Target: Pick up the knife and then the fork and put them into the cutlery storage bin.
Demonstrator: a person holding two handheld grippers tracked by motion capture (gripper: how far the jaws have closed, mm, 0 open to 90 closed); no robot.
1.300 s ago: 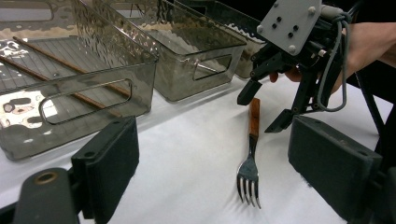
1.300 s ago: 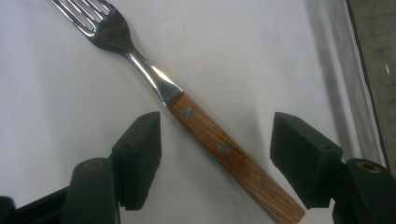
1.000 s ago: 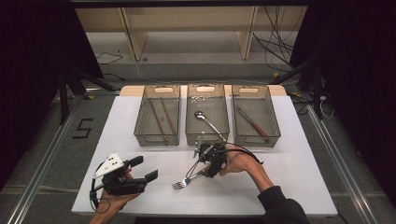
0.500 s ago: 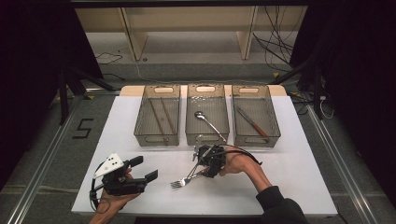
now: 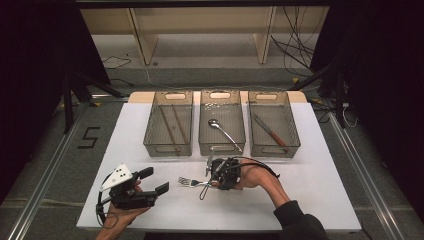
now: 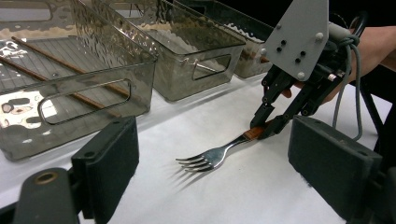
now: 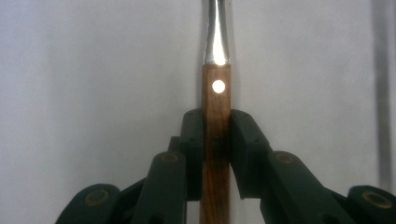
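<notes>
The fork lies flat on the white table, just in front of three grey bins, tines pointing toward the left gripper. The bins appear sorted by kind: chopsticks in the left one, a spoon in the middle, a knife in the right. By that order the fork likely belongs in one of them, which would explain the grasp at the handle end, leaving the tines free.

The right gripper sits low over the table at the wooden handle. Its jaws have just been closing, and its fingers now press both sides of the handle. The fork has not yet left the table.

The left gripper rests near the table's front edge, well apart from the fork, its fingers wide apart and holding nothing.
</notes>
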